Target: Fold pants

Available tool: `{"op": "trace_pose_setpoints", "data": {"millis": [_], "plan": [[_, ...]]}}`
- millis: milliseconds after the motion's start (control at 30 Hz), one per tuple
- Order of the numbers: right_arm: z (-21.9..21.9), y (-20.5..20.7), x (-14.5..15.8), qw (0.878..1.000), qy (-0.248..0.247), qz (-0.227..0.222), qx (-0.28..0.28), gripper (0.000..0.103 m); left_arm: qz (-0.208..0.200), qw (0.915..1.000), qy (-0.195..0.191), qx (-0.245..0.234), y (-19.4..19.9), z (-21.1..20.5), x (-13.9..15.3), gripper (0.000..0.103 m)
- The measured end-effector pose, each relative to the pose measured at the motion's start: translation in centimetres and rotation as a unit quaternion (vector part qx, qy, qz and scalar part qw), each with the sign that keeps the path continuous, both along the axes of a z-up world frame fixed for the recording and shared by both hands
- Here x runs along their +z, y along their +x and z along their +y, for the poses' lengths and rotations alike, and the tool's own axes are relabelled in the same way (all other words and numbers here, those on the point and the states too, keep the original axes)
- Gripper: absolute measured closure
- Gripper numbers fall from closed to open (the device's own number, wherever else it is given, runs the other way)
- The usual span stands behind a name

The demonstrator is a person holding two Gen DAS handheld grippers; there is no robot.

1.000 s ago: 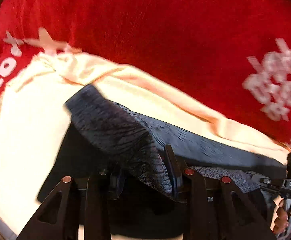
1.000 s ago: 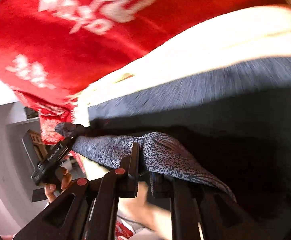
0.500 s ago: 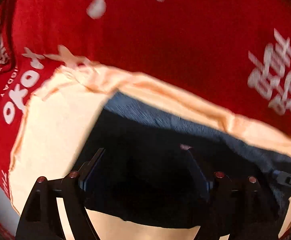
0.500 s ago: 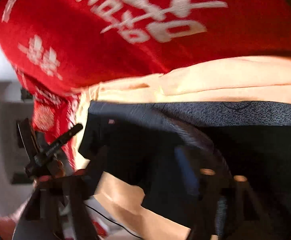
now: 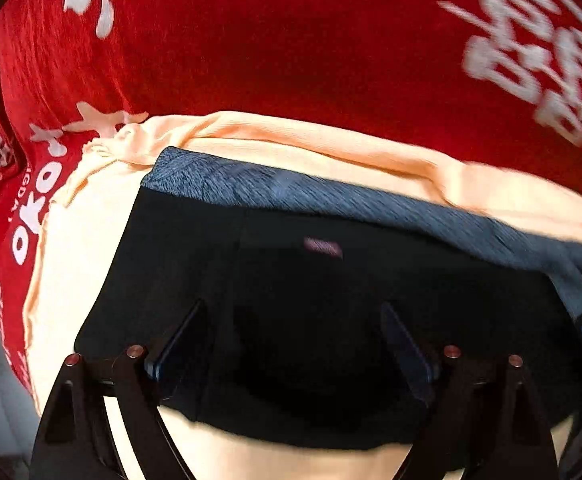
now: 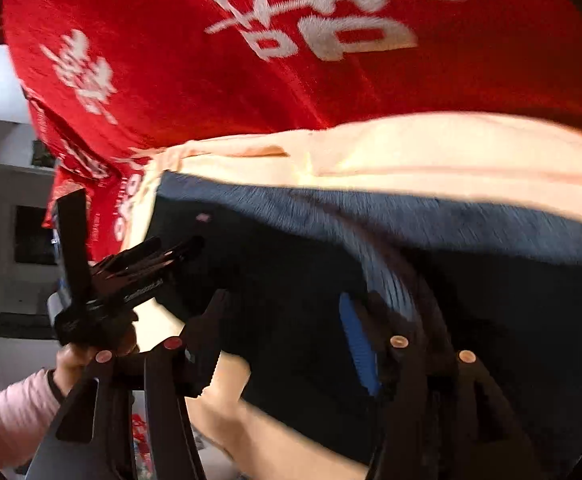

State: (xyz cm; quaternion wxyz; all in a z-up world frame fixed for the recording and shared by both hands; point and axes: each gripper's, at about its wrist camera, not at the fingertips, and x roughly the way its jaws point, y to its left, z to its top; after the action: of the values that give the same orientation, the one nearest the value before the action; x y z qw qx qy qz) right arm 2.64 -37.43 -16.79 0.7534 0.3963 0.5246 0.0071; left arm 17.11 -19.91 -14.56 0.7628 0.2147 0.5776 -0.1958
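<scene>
With both claws, left (image 5: 291, 340) and right (image 6: 287, 332), opening empty, I should lift clear without dragging the folded dark fabric pants (image 5: 331, 280).

Dark pants (image 5: 331, 320), folded into a compact, roughly rectangular bundle and lying flat on a pale peach cloth (image 5: 83, 264) that is spread over a red fabric printed with white characters (image 5: 291, 48). The upper layer reads almost black in shadow; along the far edge a band of grey-blue heathered knit (image 5: 291, 192) is exposed (the weave is smeared by motion blur, so finer detail cannot be made out). A small pinkish tag or label (image 5: 323, 246) sits on the dark layer near that band. In the right wrist view the same bundle (image 6: 291, 280) shows its near edge overhanging the peach cloth, with the heathered strip (image 6: 411, 216) again along the far side.
</scene>
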Motion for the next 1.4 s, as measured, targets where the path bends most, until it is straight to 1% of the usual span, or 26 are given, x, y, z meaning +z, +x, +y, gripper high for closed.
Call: {"op": "trace_pose_setpoints", "data": {"millis": [133,267,367,400,467,567,633,700,767,867,967,1000,1100,1133,1167,1233,1267,1300,1333,1367,1400], "plan": [[-0.2,-7.5,1.7,0.998,-0.011,0.011,-0.064,0.043,0.03,0.9986,-0.001,-0.044,-4.7,-0.8,1.2,0.014],[-0.2,-16.4,2.7,0.989,-0.025,0.04,-0.144,0.043,0.05,0.9922,-0.005,-0.114,-10.3,-2.8,1.9,0.014],[0.8,-23.3,2.8,0.976,-0.031,0.066,-0.207,0.043,0.059,0.9832,-0.022,-0.171,-14.2,-4.2,2.3,0.014],[1.4,-26.3,2.8,0.968,-0.036,0.078,-0.234,0.043,0.057,0.9801,-0.026,-0.188,-15.5,-4.7,2.3,0.014],[2.2,-30.3,2.5,0.959,-0.038,0.089,-0.266,0.043,0.057,0.9748,-0.032,-0.213,-17.9,-5.7,2.6,0.014],[4.2,-36.3,1.2,0.944,-0.051,0.122,-0.302,0.043,0.063,0.9661,-0.053,-0.245,-21.2,-6.7,3.3,0.014],[5.2,-38.8,0.4,0.937,-0.053,0.135,-0.318,0.043,0.062,0.9615,-0.057,-0.262,-23.3,-7.2,4.0,0.014],[6.1,-41.1,-0.7,0.929,-0.047,0.149,-0.336,0.043,0.08,0.9566,-0.071,-0.271,-25.1,-7.6,4.6,0.014],[6.4,-42.2,-1.5,0.927,-0.049,0.154,-0.34,0.043,0.103,0.9525,-0.085,-0.274,-26.1,-7.9,4.4,0.014],[6.5,-42.9,-2.6,0.928,-0.047,0.15,-0.337,0.043,0.126,0.9483,-0.084,-0.279,-27.7,-9.1,3.0,0.014],[6.2,-42.6,-3.5,0.935,-0.038,0.137,-0.326,0.043,0.155,0.9442,-0.084,-0.278,-29.3,-10.7,1.3,0.014],[6.0,-42.3,-3.8,0.938,-0.033,0.126,-0.321,0.043,0.162,0.9433,-0.085,-0.277,-29.9,-11.3,0.9,0.014],[5.5,-41.9,-4.5,0.947,-0.021,0.102,-0.303,0.043,0.179,0.9426,-0.085,-0.269,-31.4,-13.6,-0.5,0.014],[5.3,-41.6,-4.7,0.95,-0.017,0.096,-0.298,0.044,0.183,0.942,-0.088,-0.267,-31.8,-13.8,-0.7,0.014],[5.1,-41.2,-4.8,0.952,-0.012,0.088,-0.293,0.047,0.19,0.9418,-0.088,-0.263,-32.3,-14.4,-1.0,0.014],[4.8,-41.3,-5.1,0.956,0.001,0.078,-0.283,0.05,0.199,0.941,-0.086,-0.259,-32.6,-15.0,-1.5,0.014],[4.6,-41.4,-5.2,0.957,0.009,0.075,-0.28,0.055,0.202,0.941,-0.084,-0.258,-32.8,-15.3,-1.6,0.014],[4.3,-41.5,-5.3,0.958,0.024,0.071,-0.275,0.066,0.206,0.9411,-0.081,-0.255,-33.0,-15.6,-1.8,0.014],[4.2,-41.6,-5.4,0.96,0.036,0.071,-0.27,0.071,0.21,0.9411,-0.08,-0.252,-33.0,-15.6,-1.8,0.014],[4.1,-41.7,-5.4,0.961,0.045,0.074,-0.264,0.081,0.214,0.9419,-0.08,-0.246,-33.2,-15.8,-2.0,0.014],[3.9,-41.6,-5.7,0.962,0.055,0.084,-0.253,0.094,0.214,0.9433,-0.08,-0.241,-33.4,-16.0,-2.0,0.019]]}}
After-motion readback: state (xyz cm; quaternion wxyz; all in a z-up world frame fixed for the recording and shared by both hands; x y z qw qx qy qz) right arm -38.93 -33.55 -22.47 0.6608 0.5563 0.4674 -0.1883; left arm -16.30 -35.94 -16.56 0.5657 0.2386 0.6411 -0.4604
